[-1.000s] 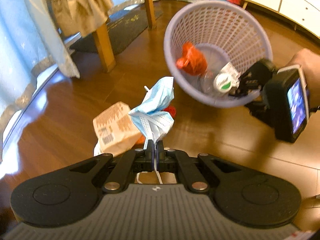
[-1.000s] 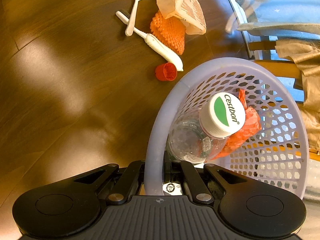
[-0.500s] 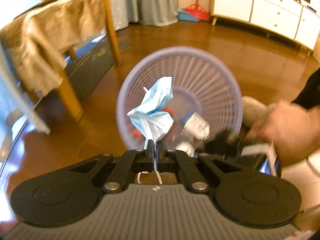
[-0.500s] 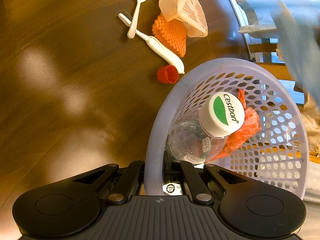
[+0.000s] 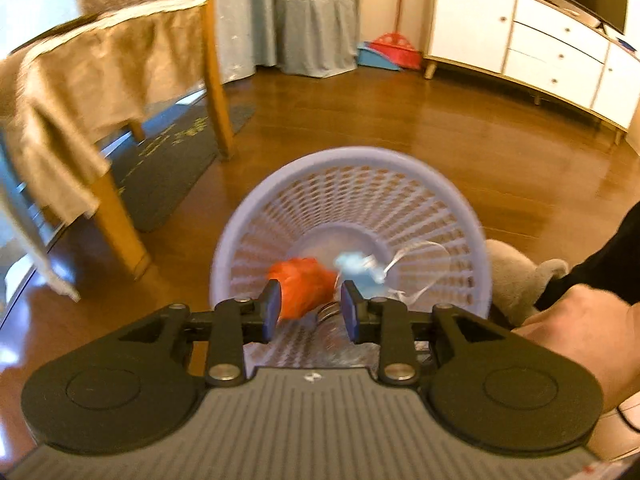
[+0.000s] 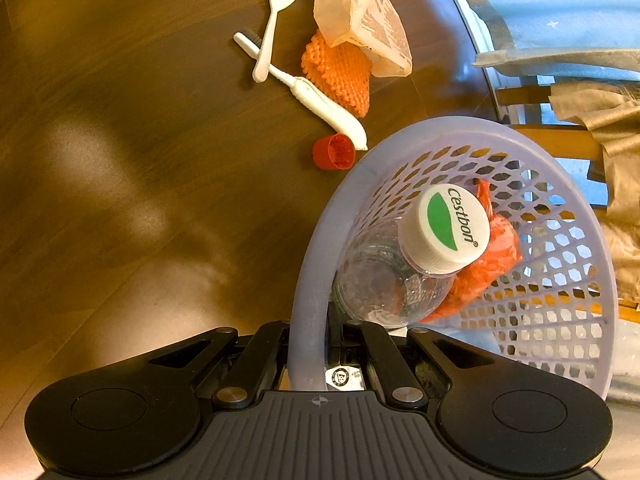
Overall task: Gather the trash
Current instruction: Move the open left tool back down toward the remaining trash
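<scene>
Left jaws apart over basket; mask lying inside.

I count one lavender basket holding three pieces of trash: one clear bottle with a white cap, one crumpled orange wrapper, and one blue face mask, blurred in my left view. On the floor I count five loose items: one white spoon, one white toothbrush, one red cap, one orange mesh pad and one paper package. Two grippers, left and right.
</scene>
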`<action>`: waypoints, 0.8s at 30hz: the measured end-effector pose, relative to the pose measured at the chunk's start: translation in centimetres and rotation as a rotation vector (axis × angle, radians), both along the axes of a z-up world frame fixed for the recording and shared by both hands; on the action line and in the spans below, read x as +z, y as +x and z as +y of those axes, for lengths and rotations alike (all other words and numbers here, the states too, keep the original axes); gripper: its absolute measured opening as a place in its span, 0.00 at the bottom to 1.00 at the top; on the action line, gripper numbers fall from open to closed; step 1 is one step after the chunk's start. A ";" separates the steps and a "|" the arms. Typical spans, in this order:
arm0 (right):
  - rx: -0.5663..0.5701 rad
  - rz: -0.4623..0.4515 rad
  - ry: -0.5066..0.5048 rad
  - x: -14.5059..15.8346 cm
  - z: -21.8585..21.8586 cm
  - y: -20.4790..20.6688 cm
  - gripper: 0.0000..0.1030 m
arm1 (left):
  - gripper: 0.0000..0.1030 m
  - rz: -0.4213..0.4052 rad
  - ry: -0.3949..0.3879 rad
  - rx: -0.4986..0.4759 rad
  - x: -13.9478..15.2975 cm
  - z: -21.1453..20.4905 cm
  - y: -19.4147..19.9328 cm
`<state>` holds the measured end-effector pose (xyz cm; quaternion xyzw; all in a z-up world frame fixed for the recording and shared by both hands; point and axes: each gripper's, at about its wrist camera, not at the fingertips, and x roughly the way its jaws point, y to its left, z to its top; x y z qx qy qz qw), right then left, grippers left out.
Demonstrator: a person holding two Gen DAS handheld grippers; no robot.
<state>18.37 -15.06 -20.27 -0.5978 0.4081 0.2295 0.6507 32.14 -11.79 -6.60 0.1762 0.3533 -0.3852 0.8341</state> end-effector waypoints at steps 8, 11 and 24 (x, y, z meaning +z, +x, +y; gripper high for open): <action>0.001 -0.004 0.002 0.0 0.0 0.2 0.00 | 0.31 0.014 0.055 0.088 -1.9 5.0 0.6; 0.003 -0.007 0.002 0.0 -0.1 0.2 0.00 | 0.31 0.022 0.076 0.114 -2.8 6.8 0.5; 0.019 -0.012 -0.019 0.2 -0.9 0.9 0.00 | 0.34 0.075 0.212 0.219 -5.2 14.5 -1.4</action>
